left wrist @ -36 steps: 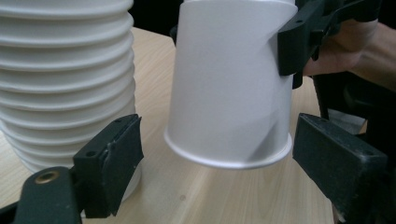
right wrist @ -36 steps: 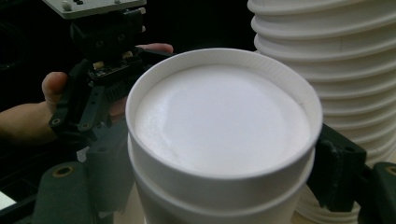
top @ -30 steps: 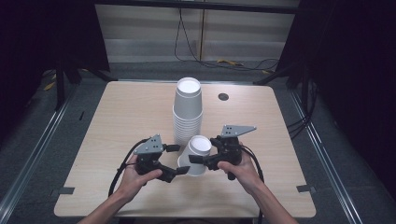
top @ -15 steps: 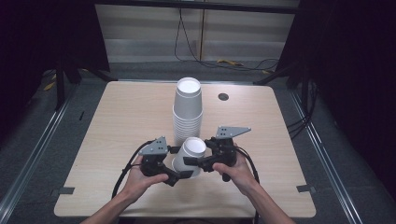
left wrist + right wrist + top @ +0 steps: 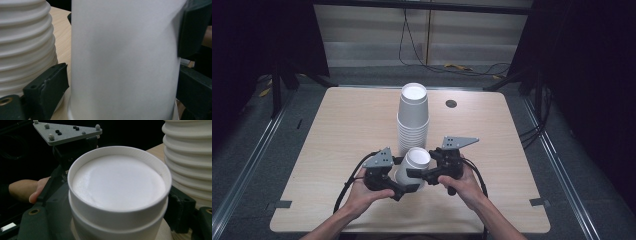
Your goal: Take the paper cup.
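high view: 2 upside-down white cups nested together (image 5: 414, 167) sit near the middle of the desk's (image 5: 337, 140) near half, touching or just short of the tall stack of cups (image 5: 413, 120) behind. the left gripper (image 5: 404, 189) holds the pair low down and the right gripper (image 5: 416, 173) holds near the top. a hard pull could tip the tall stack. bare desk lies wide to the left, right and near edges.

left gripper view: its jaws close on the cup wall, with the stack's ribbed rims just beside 1 jaw. a sideways swing would knock them.

right gripper view: its jaws clamp the upper cup of the pair. too much squeeze could crush the thin wall, and the 2 cups may stay stuck.
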Demonstrator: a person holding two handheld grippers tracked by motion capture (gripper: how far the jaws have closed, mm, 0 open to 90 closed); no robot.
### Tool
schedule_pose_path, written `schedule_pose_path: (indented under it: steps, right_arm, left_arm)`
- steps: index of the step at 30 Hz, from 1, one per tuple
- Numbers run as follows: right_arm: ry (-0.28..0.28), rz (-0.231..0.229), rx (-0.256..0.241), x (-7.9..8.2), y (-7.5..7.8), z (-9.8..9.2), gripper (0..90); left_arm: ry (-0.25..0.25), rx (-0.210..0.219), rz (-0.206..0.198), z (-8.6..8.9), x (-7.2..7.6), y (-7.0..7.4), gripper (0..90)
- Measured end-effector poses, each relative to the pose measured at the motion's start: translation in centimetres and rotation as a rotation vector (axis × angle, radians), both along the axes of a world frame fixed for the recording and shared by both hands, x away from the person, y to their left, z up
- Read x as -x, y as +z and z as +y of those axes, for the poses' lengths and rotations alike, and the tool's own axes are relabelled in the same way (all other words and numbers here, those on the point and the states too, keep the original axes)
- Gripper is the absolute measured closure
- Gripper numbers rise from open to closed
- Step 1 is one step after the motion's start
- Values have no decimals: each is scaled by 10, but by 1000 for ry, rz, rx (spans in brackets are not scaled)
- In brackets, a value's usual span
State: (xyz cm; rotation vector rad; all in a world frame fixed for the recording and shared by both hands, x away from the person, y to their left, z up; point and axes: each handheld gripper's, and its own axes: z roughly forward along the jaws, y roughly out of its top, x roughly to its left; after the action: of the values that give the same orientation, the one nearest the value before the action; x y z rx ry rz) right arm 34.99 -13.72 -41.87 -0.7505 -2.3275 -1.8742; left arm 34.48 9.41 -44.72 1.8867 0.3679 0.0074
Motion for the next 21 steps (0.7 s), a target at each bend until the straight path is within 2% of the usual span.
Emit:
schedule_pose_path:
  steps: [4,6,10,15,21]
  right_arm:
    - [-1,-9,-1,1,0,2,220]
    - [-12,-10,-1,0,0,3,220]
    - [-3,0,-1,1,-1,4,218]
    - [0,15,16,3,-3,5,212]
    - [14,34,32,4,-3,6,208]
  left_arm:
    - [-6,-3,-27,0,1,0,99]
    - [-9,-11,-16,1,0,1,108]
    - [-30,-44,-37,3,0,3,127]
    - [-47,-84,-24,4,2,4,147]
    - [-69,-124,-26,3,2,7,152]
